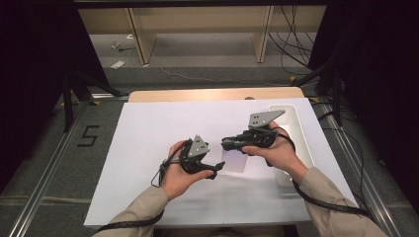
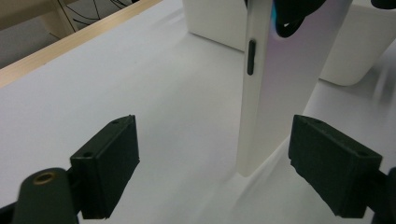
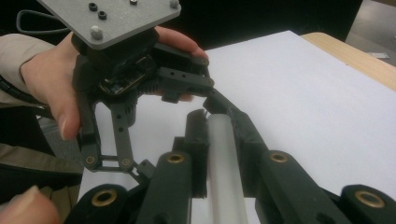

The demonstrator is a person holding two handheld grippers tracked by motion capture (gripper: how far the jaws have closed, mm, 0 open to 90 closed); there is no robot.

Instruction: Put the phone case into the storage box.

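Observation:
A thin white slab (image 1: pixel 235 161), like a phone with a dark side button (image 2: pixel 251 57), hangs on edge just above the white sheet. My right gripper (image 3: pixel 219 126) is shut on the slab's (image 3: pixel 225 172) upper edge; in the high view this gripper (image 1: pixel 227 144) sits just left of the person's right hand. My left gripper (image 2: pixel 219 168) is open, its jaws standing to either side of the slab (image 2: pixel 275 93) with a gap on both sides. In the high view the left gripper (image 1: pixel 219 168) reaches the slab's lower left corner. The right gripper view has the left gripper (image 3: pixel 140 79) close ahead.
A white sheet (image 1: pixel 148 148) covers most of the wooden table (image 1: pixel 212 94). A long white tray (image 1: pixel 299 133) lies along the right side, behind the right hand; the left gripper view has that tray (image 2: pixel 212 23) just beyond the slab. Metal rails flank the table.

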